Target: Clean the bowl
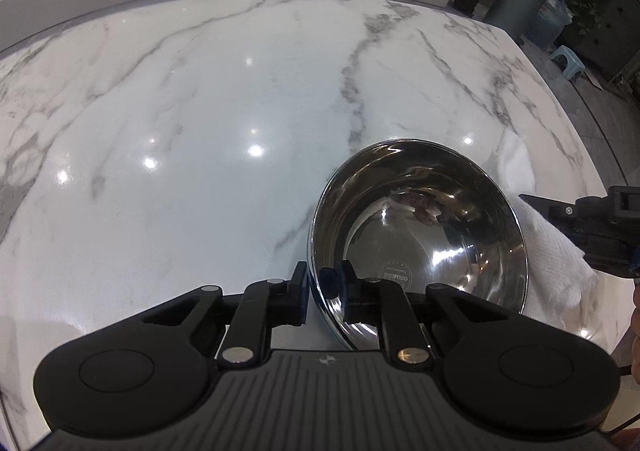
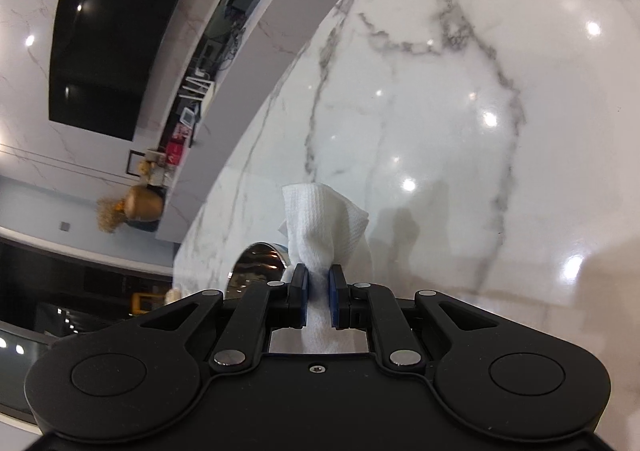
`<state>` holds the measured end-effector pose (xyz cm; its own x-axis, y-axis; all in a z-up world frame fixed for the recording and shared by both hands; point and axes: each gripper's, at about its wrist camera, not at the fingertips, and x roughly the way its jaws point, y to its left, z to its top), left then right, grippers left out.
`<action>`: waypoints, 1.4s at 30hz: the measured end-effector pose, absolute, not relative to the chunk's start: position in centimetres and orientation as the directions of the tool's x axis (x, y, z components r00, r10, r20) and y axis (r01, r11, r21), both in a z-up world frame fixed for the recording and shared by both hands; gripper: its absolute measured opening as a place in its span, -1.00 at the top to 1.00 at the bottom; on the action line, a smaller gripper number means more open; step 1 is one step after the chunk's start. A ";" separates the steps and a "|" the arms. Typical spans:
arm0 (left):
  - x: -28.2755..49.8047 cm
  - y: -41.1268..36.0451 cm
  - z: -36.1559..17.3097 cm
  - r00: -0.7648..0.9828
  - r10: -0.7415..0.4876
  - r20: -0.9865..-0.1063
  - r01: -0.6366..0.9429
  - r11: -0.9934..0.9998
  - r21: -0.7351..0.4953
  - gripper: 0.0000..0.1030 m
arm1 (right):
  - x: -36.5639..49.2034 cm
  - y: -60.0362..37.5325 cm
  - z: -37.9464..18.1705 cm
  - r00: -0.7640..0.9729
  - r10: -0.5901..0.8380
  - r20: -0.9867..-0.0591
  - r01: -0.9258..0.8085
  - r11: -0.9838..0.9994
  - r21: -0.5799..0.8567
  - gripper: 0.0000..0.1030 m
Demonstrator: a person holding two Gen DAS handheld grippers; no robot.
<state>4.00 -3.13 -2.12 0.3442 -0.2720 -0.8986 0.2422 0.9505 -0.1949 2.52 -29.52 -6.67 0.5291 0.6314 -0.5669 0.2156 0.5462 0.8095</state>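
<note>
The left gripper point(image 1: 324, 291) is clamped on the near rim of the steel bowl point(image 1: 420, 235), one finger outside the wall and the other inside it. The bowl is tipped up on its side, its open mouth turned toward the camera and a little to the right, above the white marble counter point(image 1: 200, 111). Whether its lower edge touches the counter is hidden behind the gripper body.

The right gripper point(image 2: 318, 291) pinches a bunched white cloth point(image 2: 324, 223) between its blue pads point(image 2: 303, 289), with the free end fanning out ahead of the fingertips. In the left wrist view this gripper point(image 1: 584, 223) shows at the right edge, just beside the bowl's far rim, and the cloth point(image 1: 556, 251) lies behind and to the right of the bowl, not yet inside it. In the right wrist view only a sliver of the bowl's rim point(image 2: 260, 263) shows, to the left of the cloth.

The step in hand looks like the start of wiping: bowl held and presented, cloth ready but still outside. The next move probably calls for the right gripper to swing left over the rim and press the cloth onto the inner wall, while the left holds firm so the thin rim does not slip or turn under the push.

The left gripper points forward and slightly down across the counter. The right one is rolled well over, so its view shows the room tilted.
</note>
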 end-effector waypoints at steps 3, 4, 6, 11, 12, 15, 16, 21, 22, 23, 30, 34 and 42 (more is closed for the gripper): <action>4.0 -3.2 -2.2 0.338 -0.278 -0.899 0.237 0.950 -0.205 0.74 | 2.5 -29.7 -6.9 0.510 0.621 -0.596 0.239 0.563 0.791 0.81; 4.0 -3.3 -2.2 0.335 -0.280 -0.900 0.235 0.950 -0.208 0.74 | 2.4 -29.6 -7.1 0.500 0.614 -0.611 0.249 0.574 0.780 0.81; 4.0 -3.4 -2.3 0.331 -0.284 -0.900 0.232 0.949 -0.214 0.73 | 2.4 -29.4 -7.6 0.476 0.601 -0.642 0.272 0.594 0.757 0.81; 3.9 -3.6 -2.5 0.320 -0.294 -0.901 0.222 0.947 -0.230 0.70 | 2.1 -28.9 -8.7 0.422 0.590 -0.688 0.305 0.622 0.721 0.81; 3.9 -3.5 -2.6 0.311 -0.298 -0.903 0.214 0.947 -0.239 0.65 | 2.0 -28.8 -8.8 0.418 0.589 -0.691 0.308 0.624 0.718 0.81; 3.8 -3.6 -2.9 0.280 -0.308 -0.909 0.199 0.945 -0.259 0.50 | 1.7 -29.0 -8.8 0.418 0.585 -0.695 0.309 0.628 0.714 0.81; 3.7 -3.8 -3.0 0.273 -0.309 -0.911 0.200 0.945 -0.260 0.48 | 1.7 -29.1 -8.8 0.418 0.584 -0.695 0.309 0.628 0.714 0.81; 3.5 -4.0 -3.0 0.267 -0.305 -0.914 0.215 0.944 -0.251 0.49 | 1.5 -29.5 -8.6 0.416 0.582 -0.699 0.309 0.632 0.710 0.81; 3.5 -4.0 -2.9 0.267 -0.304 -0.914 0.217 0.943 -0.251 0.50 | 1.5 -29.4 -8.5 0.416 0.580 -0.701 0.307 0.636 0.708 0.81; 3.5 -3.9 -2.9 0.271 -0.304 -0.914 0.217 0.944 -0.249 0.52 | 1.6 -29.4 -8.4 0.415 0.578 -0.703 0.306 0.639 0.706 0.81; 3.9 -3.1 -2.3 0.311 -0.292 -0.904 0.203 0.950 -0.237 0.74 | 2.0 -30.2 -7.2 0.462 0.579 -0.672 0.292 0.616 0.731 0.81; 4.1 -3.3 -2.1 0.339 -0.272 -0.900 0.201 0.956 -0.213 0.77 | 1.8 -31.5 -5.9 0.538 0.606 -0.586 0.255 0.546 0.798 0.81; 4.2 -3.5 -2.0 0.362 -0.256 -0.896 0.201 0.960 -0.193 0.78 | 1.7 -31.9 -5.8 0.538 0.618 -0.573 0.239 0.541 0.807 0.81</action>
<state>4.21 -3.46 -2.00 0.3621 -0.2558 -0.8964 0.2007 0.9604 -0.1930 1.75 -31.94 -5.83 0.5381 0.6178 -0.5734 0.2388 0.5407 0.8066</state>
